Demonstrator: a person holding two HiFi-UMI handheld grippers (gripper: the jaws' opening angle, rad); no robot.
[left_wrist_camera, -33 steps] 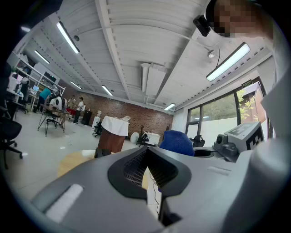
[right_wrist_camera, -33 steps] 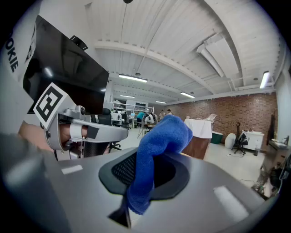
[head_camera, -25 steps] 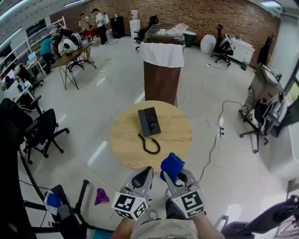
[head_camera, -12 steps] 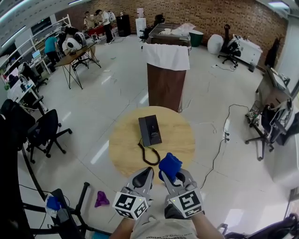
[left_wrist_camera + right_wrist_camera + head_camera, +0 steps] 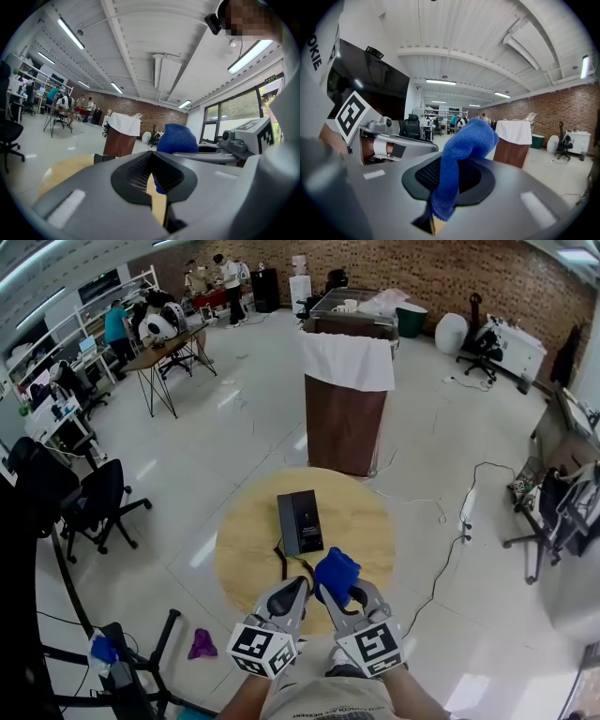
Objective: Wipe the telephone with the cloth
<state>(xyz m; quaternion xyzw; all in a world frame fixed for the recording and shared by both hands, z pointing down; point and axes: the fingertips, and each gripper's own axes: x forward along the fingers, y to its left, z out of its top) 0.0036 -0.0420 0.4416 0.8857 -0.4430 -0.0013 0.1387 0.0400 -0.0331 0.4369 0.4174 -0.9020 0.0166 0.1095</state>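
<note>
Head view — the telephone (image 5: pixel 300 521) at 12 o'clock lies closer now; left gripper (image 5: pixel 298 585) closed and empty, right gripper (image 5: pixel 341 593) pinches the cloth (image 5: pixel 335 575)

Plenty of bare tabletop (image 5: pixel 364 532) either side of the telephone (image 5: pixel 300 521); its cord (image 5: pixel 280 563) loops near the front edge, cabinet (image 5: pixel 345 432) just behind the far side.

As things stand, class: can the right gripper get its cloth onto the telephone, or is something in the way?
Probably yes. The right gripper, jaws shut on the blue cloth, is by the near edge of the table, and nothing stands between it and the telephone.
</note>
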